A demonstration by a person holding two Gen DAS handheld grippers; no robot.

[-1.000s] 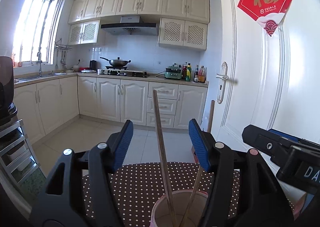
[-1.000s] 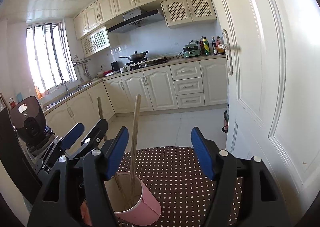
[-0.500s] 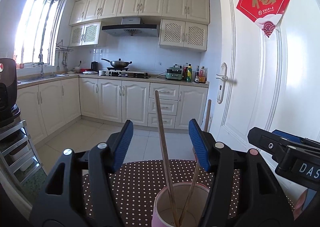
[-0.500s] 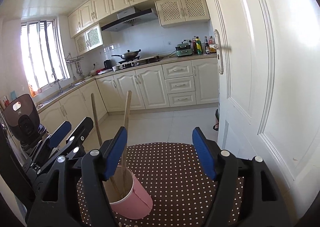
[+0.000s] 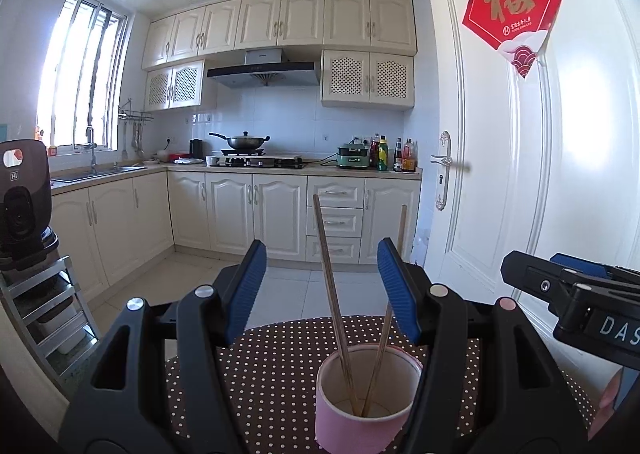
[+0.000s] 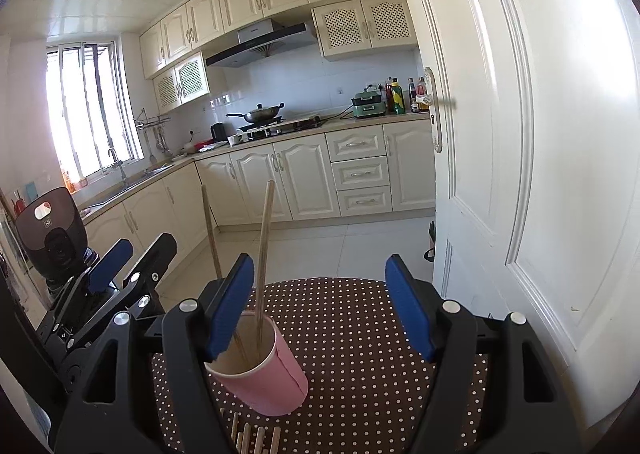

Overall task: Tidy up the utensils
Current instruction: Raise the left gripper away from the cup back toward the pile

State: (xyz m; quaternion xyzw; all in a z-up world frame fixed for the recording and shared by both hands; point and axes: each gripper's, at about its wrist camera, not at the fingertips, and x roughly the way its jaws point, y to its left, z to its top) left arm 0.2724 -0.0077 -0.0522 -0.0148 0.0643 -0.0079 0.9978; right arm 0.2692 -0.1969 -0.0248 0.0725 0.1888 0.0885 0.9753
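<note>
A pink cup (image 5: 366,398) stands on the brown polka-dot table (image 5: 272,366) with two wooden chopsticks (image 5: 332,286) leaning in it. My left gripper (image 5: 322,290) hovers just behind the cup. It is open, with nothing between its blue pads. In the right wrist view the same cup (image 6: 260,368) sits low on the left with the chopsticks (image 6: 264,246) upright in it. My right gripper (image 6: 320,306) is open and empty over the table (image 6: 360,334), its left pad beside the cup's rim. Several loose chopsticks (image 6: 252,434) lie at the table's near edge.
A white door (image 5: 500,182) stands close on the right of the table. A metal rack with a dark appliance (image 5: 24,190) is at the left. The other gripper (image 5: 580,294) shows at the right edge. Kitchen cabinets and tiled floor lie beyond.
Both grippers have drawn back from the cup, so more of the cup and table shows in each view. The loose chopsticks have come into the right wrist view's bottom edge.
</note>
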